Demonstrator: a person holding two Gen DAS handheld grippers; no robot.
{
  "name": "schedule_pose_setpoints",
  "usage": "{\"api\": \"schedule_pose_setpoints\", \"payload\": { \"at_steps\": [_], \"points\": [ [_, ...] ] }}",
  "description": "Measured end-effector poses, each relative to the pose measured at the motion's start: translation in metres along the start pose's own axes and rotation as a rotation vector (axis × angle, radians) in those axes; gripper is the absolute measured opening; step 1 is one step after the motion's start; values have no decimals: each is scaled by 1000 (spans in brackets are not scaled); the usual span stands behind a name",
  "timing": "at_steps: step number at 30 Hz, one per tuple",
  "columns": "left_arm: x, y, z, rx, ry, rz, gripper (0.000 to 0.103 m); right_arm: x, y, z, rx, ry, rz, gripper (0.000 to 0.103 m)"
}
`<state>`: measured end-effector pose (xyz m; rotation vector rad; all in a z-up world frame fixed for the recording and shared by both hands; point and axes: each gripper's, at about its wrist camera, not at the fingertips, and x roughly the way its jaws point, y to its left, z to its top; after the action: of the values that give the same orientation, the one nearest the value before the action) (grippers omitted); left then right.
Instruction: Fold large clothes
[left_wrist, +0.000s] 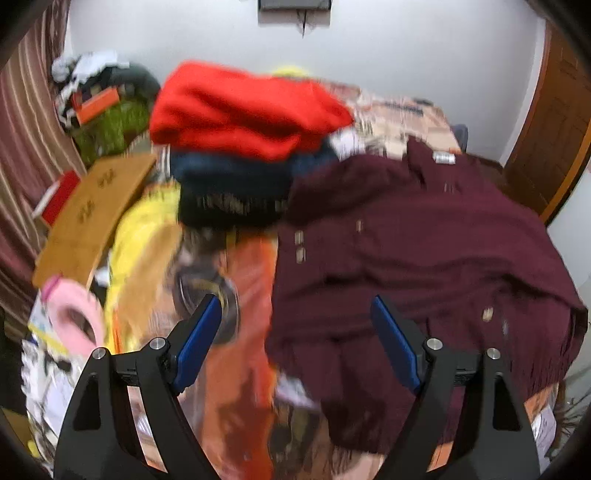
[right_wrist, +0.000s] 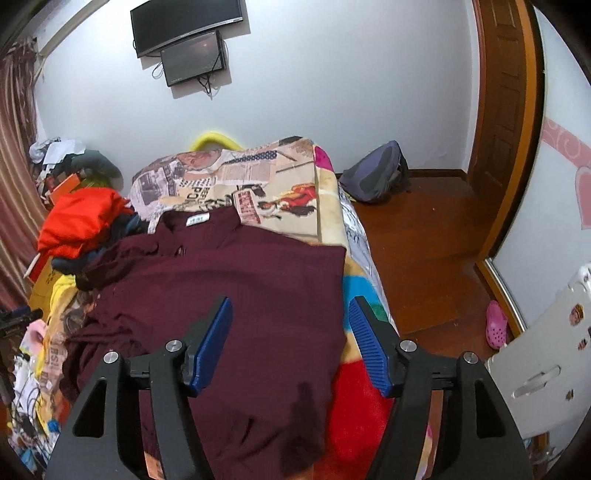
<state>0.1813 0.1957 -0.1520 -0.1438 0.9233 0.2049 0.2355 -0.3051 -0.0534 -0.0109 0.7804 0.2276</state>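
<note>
Maroon garment (right_wrist: 229, 266) lies spread on your patterned bed cover (right_wrist: 258, 173), its near hem cut off behind both grippers; your left wrist view is motion-blurred, so its folds are hard to read there. Your left gripper (left_wrist: 297, 314) hangs above the cloth, tilted down, jaws wide and empty. Your right gripper (right_wrist: 290, 317) hovers over the garment's right edge, jaws parted, nothing between them. Beside the garment's left edge sits a red pile (right_wrist: 81, 221); bare wooden floor (right_wrist: 424, 251) lies right of the bed.

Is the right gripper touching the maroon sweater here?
Apart. In the right wrist view the right gripper is open, its blue fingers raised clear above the maroon sweater, nothing pinched between them.
</note>
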Motion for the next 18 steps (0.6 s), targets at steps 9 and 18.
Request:
{"api": "schedule_pose_setpoints", "payload": {
  "at_steps": [9,18],
  "points": [
    [27,15,-59,-120,162,-90,82,9,5,-61,22,103,-66,62],
    [47,0,-81,-186,238,-227,82,19,2,-107,132,221,-16,62]
  ]
}}
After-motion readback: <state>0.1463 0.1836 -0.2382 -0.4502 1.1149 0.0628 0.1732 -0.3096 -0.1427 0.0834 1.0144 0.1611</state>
